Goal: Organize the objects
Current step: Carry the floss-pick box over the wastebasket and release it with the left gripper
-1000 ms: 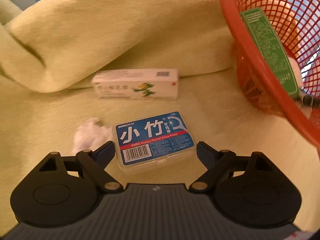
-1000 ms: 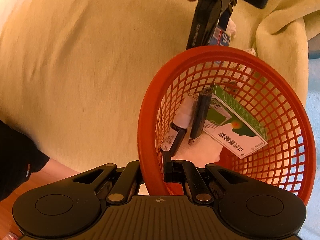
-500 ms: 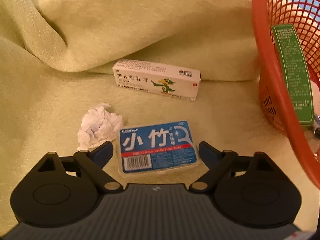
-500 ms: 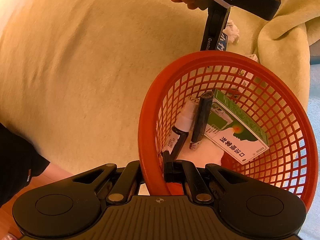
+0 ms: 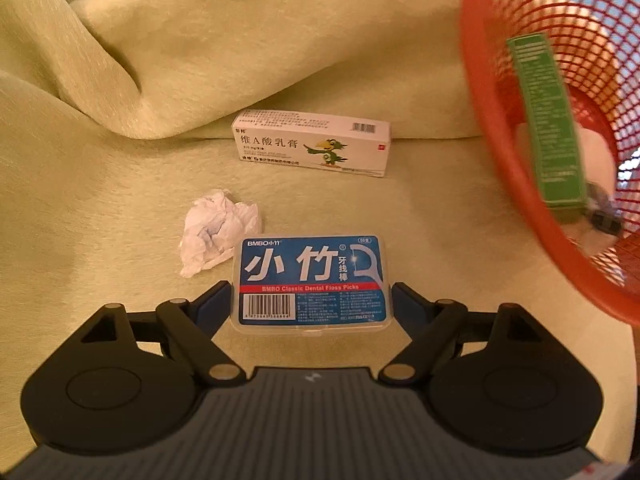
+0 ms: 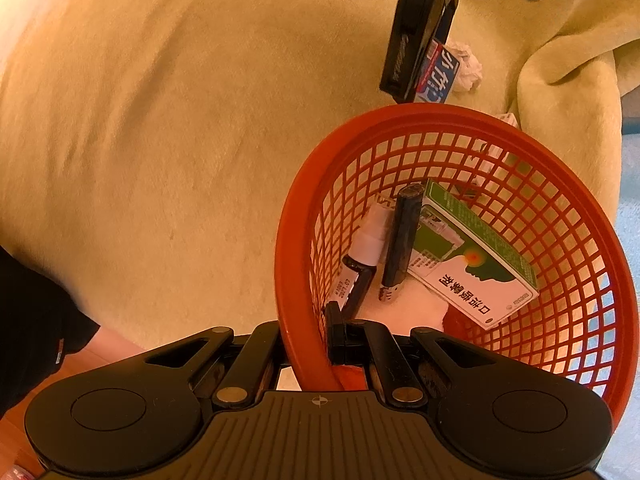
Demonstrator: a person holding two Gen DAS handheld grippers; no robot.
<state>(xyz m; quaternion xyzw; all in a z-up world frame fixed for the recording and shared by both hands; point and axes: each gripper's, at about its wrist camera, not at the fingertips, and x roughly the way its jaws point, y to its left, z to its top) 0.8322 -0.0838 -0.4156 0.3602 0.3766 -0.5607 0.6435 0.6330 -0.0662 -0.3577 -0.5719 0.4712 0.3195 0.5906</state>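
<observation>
A blue floss pick box (image 5: 312,280) lies flat on the yellow-green blanket (image 5: 120,240). My left gripper (image 5: 312,300) has both pads against the box's short sides and is shut on it. In the right wrist view the same box (image 6: 438,76) shows beside a left finger (image 6: 400,64). My right gripper (image 6: 316,344) is shut on the near rim of a red mesh basket (image 6: 292,240), which is tilted and held to the right of the floss box. The basket (image 5: 500,152) contains a green medicine box (image 6: 472,264), a black tube (image 6: 400,240) and a small spray bottle (image 6: 360,264).
A white ointment carton with a green bird (image 5: 314,148) lies beyond the floss box, against a raised blanket fold (image 5: 240,60). A crumpled white tissue (image 5: 218,232) sits just left of the floss box. A dark sleeve (image 6: 32,320) is at the lower left.
The left fingers have drawn in until they touch the floss box's sides. The basket's rim has swung closer in the left wrist view. The right gripper keeps its hold on the rim.
</observation>
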